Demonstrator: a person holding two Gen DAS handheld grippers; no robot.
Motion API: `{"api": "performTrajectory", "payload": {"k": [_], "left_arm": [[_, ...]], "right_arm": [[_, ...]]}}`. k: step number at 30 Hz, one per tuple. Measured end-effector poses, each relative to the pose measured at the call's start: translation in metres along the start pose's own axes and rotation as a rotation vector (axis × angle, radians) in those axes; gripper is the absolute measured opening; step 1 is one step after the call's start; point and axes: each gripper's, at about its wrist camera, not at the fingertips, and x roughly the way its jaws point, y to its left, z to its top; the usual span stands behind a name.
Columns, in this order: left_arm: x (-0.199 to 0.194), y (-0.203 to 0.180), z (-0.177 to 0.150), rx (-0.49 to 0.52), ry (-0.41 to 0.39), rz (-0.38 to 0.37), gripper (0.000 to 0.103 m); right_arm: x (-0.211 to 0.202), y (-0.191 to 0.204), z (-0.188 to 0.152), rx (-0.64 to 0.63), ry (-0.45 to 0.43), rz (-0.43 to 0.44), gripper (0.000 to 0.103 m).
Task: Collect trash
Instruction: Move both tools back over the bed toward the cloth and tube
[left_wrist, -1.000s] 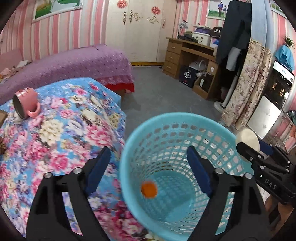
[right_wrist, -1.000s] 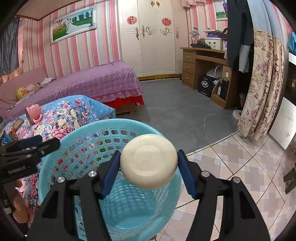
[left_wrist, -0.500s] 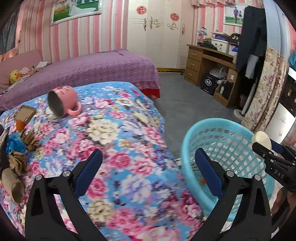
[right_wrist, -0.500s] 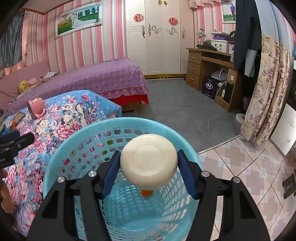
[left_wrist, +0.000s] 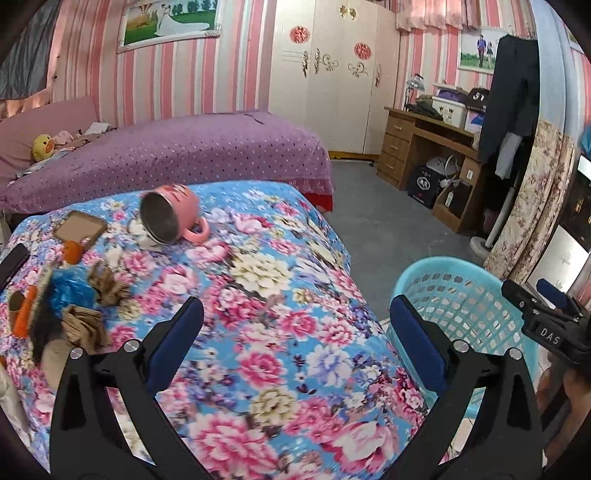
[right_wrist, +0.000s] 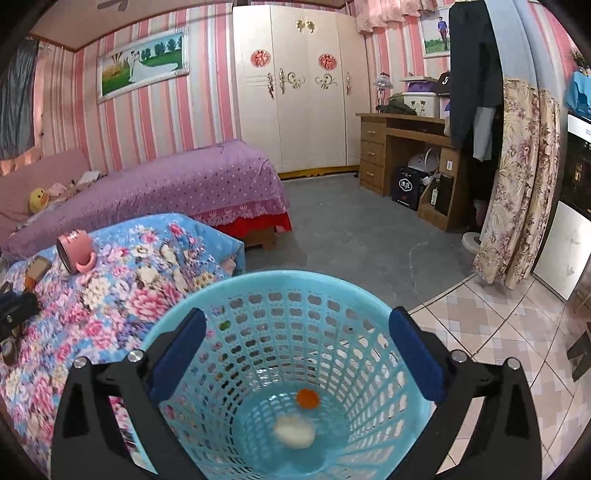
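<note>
1. Drop step looks done: right gripper (right_wrist: 297, 354) hangs wide apart and empty right over the blue basket (right_wrist: 236, 291), with a pale round lump (right_wrist: 294, 432) and an orange bit (right_wrist: 307, 398) at its bottom.
2. Left gripper (left_wrist: 295, 345) is spread wide too, empty, over the floral table (left_wrist: 280, 332) left of the basket.
3. Next I'd guess: crumpled brown paper (left_wrist: 83, 325) and blue wrapper (left_wrist: 68, 293), far left of the basket, need a firm pinch.

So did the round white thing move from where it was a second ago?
Yes. The round white thing has dropped out of the right tool and now lies at the bottom of the blue basket, beside the orange piece.
</note>
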Motion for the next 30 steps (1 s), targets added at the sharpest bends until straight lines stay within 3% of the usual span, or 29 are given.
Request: {"api": "performTrajectory", "payload": {"k": [13, 23, 30], "left_arm": [[-0.071, 0.081, 0.006, -0.038, -0.071, 0.098, 0.098], [-0.116, 0.173, -0.018, -0.087, -0.067, 0.221, 0.098], [-0.137, 0.238, -0.037, -0.148, -0.056, 0.299, 0.098]], "right_arm": [[-0.029, 0.085, 0.002, -0.060, -0.016, 0.034, 0.099], [-0.052, 0.166, -0.005, -0.125, -0.029, 0.127, 0.099], [-0.071, 0.214, -0.023, -0.224, -0.052, 0.147, 0.099]]}}
